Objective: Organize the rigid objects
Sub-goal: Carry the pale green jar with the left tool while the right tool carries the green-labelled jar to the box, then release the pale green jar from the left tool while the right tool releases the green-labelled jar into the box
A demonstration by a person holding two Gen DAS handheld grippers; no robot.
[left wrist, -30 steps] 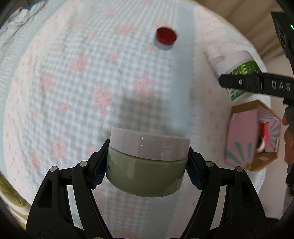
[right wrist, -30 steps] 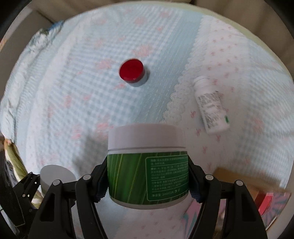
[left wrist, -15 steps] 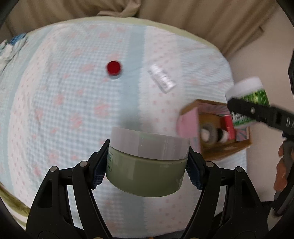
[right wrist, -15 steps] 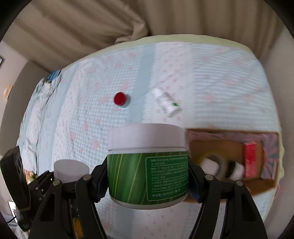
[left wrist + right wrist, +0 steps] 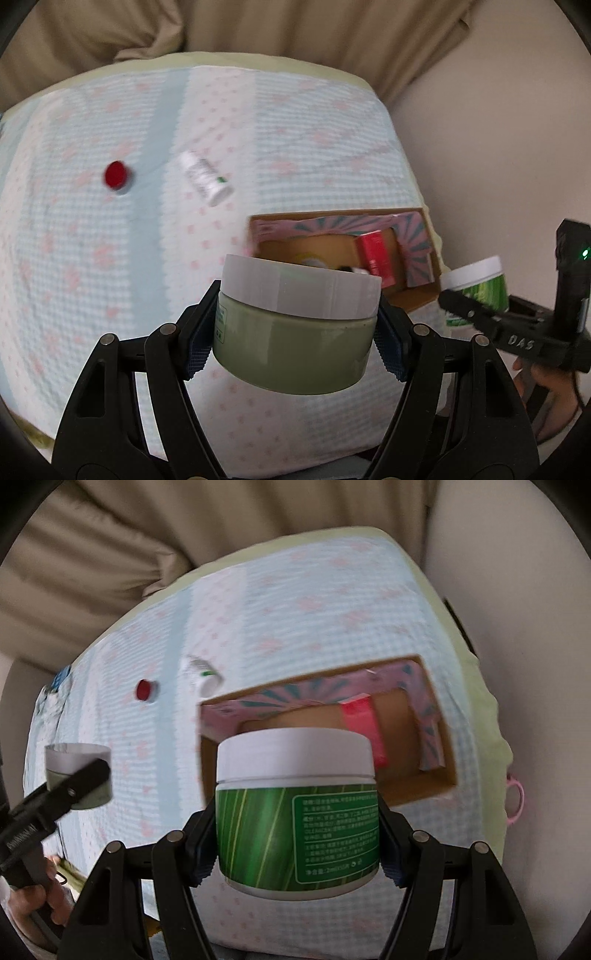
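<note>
My left gripper is shut on a low olive-green jar with a pale lid, held above the bed's near edge. My right gripper is shut on a taller jar with a green leaf label and white lid, held in front of the cardboard box. The box lies open on the bed at the right, also in the left wrist view, with a red packet inside. A white bottle lies on its side and a red-capped small jar stands on the bedspread.
The bed has a light blue and white checked cover with pink flowers. Beige curtains hang behind it. A pale wall is to the right. A pink ring hangs at the bed's right edge.
Both grippers have pulled back and up from the bedspread with their jars. The box, bottle and red-capped jar now look farther off, and the right gripper has swung toward the box.
</note>
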